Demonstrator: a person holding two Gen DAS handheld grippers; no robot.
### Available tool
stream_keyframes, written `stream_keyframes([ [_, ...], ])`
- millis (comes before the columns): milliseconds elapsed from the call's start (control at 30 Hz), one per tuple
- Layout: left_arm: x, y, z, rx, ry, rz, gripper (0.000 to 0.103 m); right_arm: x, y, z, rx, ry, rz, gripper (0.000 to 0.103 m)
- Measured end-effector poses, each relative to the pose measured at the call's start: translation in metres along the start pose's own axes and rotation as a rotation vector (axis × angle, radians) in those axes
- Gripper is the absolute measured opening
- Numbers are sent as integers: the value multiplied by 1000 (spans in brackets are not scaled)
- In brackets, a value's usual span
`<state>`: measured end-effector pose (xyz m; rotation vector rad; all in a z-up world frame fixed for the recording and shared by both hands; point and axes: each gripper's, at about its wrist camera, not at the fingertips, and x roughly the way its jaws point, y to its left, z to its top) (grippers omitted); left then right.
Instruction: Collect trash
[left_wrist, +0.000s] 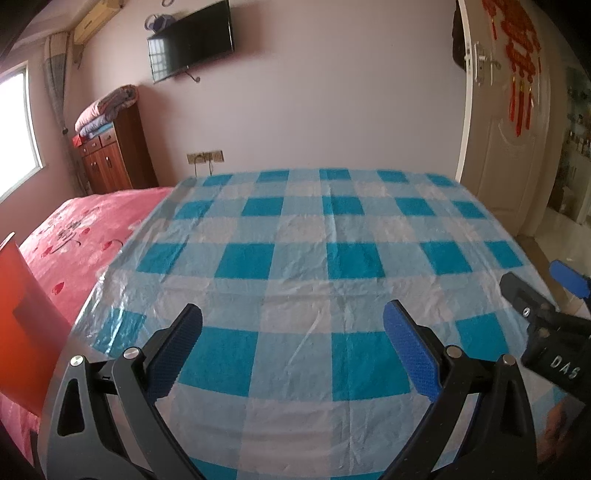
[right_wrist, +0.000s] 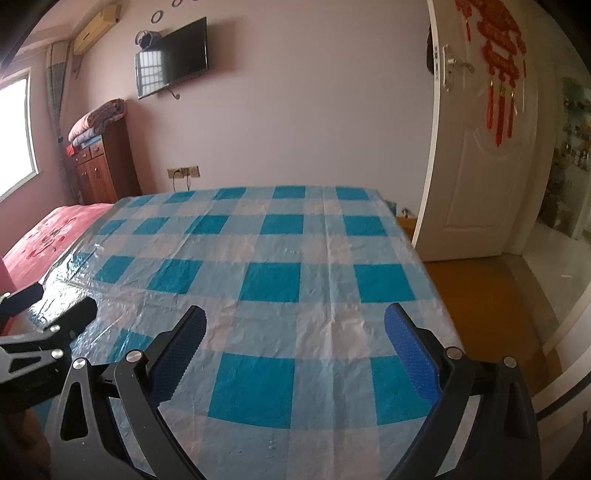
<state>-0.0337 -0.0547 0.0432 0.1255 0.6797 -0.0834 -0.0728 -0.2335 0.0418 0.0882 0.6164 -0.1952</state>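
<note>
Blue ribbed pads line both grippers' jaws, and each pair is seen spread wide apart with nothing between them. Under the left gripper (left_wrist: 291, 332) a crinkled plastic tablecloth (left_wrist: 314, 229) in blue, pale blue and white checks is spread over the table; the same cloth is seen under the right gripper (right_wrist: 295, 332). No trash can be made out on the cloth in either view, so its place cannot be told. At 3 o'clock in the left wrist view the right gripper's black fingers are seen edge-on. At 9 o'clock an orange-red panel (left_wrist: 26, 321), possibly a container wall, is cut off by the frame; its contents are hidden. Past it a pink bedspread (left_wrist: 85, 229) is seen at 10 o'clock, a wooden cabinet (left_wrist: 110, 155) topped with folded quilts beyond, a wall television (left_wrist: 192, 40) at 11 o'clock, and a white door (right_wrist: 480, 155) with red hangings at 2 o'clock
</note>
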Motion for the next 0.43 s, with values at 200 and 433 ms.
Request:
stream_keyframes([
  [200, 29, 4, -7, -5, 137, 8, 99, 25, 3, -2, 5, 144, 57, 96],
  [433, 49, 6, -11, -21, 236, 0, 99, 49, 8, -7, -1, 278, 59, 96],
])
